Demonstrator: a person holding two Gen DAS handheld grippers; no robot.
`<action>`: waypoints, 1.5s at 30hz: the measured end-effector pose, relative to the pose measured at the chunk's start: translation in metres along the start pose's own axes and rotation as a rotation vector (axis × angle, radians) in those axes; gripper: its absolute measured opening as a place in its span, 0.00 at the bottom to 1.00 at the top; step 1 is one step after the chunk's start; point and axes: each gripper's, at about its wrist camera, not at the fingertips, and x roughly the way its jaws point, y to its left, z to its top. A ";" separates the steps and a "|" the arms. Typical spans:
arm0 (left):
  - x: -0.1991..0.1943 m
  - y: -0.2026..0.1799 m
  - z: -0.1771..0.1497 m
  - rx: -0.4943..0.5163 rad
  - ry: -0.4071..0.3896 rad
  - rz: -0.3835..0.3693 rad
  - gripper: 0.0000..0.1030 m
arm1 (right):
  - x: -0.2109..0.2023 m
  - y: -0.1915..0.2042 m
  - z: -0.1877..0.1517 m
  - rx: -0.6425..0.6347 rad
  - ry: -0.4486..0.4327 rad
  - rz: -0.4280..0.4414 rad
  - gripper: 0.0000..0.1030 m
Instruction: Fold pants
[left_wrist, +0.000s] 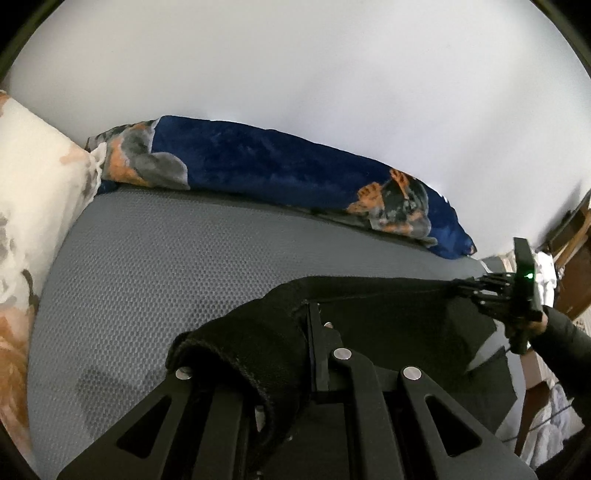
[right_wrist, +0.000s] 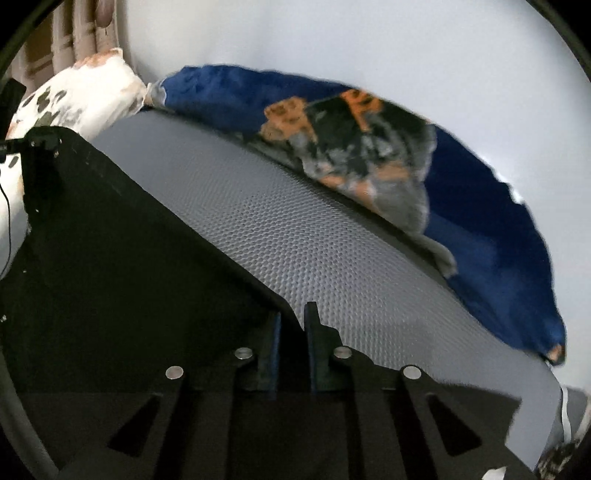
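The black pants (left_wrist: 369, 317) hang stretched between my two grippers above the grey textured mattress (left_wrist: 166, 266). My left gripper (left_wrist: 308, 314) is shut on one end of the pants; the ribbed band (left_wrist: 229, 362) drapes over its left finger. My right gripper (left_wrist: 465, 286) shows at the right of the left wrist view, shut on the other end. In the right wrist view the pants (right_wrist: 110, 240) spread to the left as a taut black sheet, pinched between the fingers of my right gripper (right_wrist: 293, 314). The left gripper body (right_wrist: 40, 155) shows at the far left.
A blue blanket with orange and grey print (left_wrist: 277, 166) lies along the white wall at the mattress's far edge. A white flowered pillow (left_wrist: 33, 206) is at the left. Wooden furniture (left_wrist: 576, 258) stands at the right, beyond the bed.
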 end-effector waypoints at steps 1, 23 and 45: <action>-0.007 -0.003 -0.004 0.010 -0.007 -0.006 0.07 | -0.015 0.006 -0.005 -0.001 -0.015 -0.019 0.08; -0.080 -0.030 -0.173 0.156 0.144 -0.094 0.11 | -0.120 0.108 -0.180 0.144 0.044 0.075 0.05; -0.128 -0.002 -0.234 -0.029 0.241 0.166 0.64 | -0.064 0.118 -0.212 0.174 0.138 0.147 0.06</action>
